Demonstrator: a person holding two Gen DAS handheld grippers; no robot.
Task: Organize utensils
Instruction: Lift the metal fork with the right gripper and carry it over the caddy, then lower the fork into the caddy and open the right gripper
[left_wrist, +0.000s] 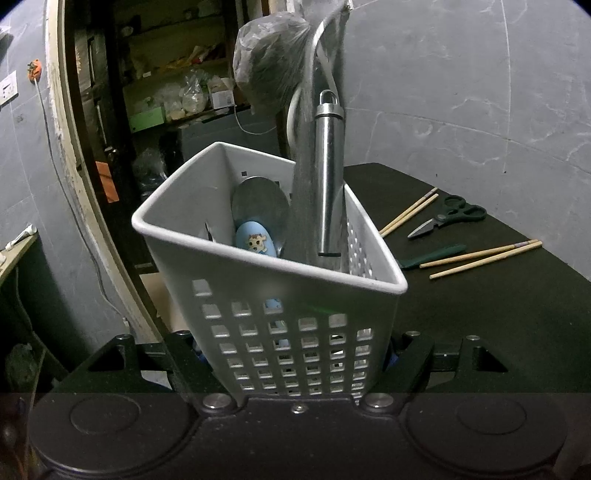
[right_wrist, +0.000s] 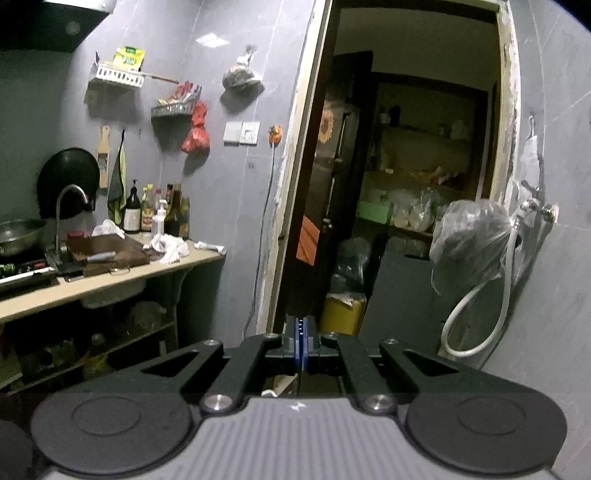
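Table (left_wrist: 480, 314): dark surface, right half of the left wrist view; carries the loose utensils.
Utensil basket (left_wrist: 273, 280): white, perforated walls, tilted, directly ahead of the left gripper and filling the space between its fingers.
Left gripper (left_wrist: 295, 354): jaws clamped on the lower walls of the utensil basket, one finger at each side; fingertips hidden behind the basket.
Basket contents: steel handle (left_wrist: 328, 177) upright at the right side; metal spoon bowl (left_wrist: 260, 205) at the back wall; blue cartoon-printed piece (left_wrist: 255, 242) in front of it.
Chopsticks: one pair (left_wrist: 480, 258) near the table's front right, a second pair (left_wrist: 408, 212) beyond the basket's right corner; both well apart from the left gripper.
Scissors (left_wrist: 448, 218): dark-handled, lying between the two pairs.
Green utensil (left_wrist: 432, 254): flat, just right of the basket's rim.
Right gripper (right_wrist: 301, 347): pads pressed together, nothing between them; faces a doorway, no utensils in its view.
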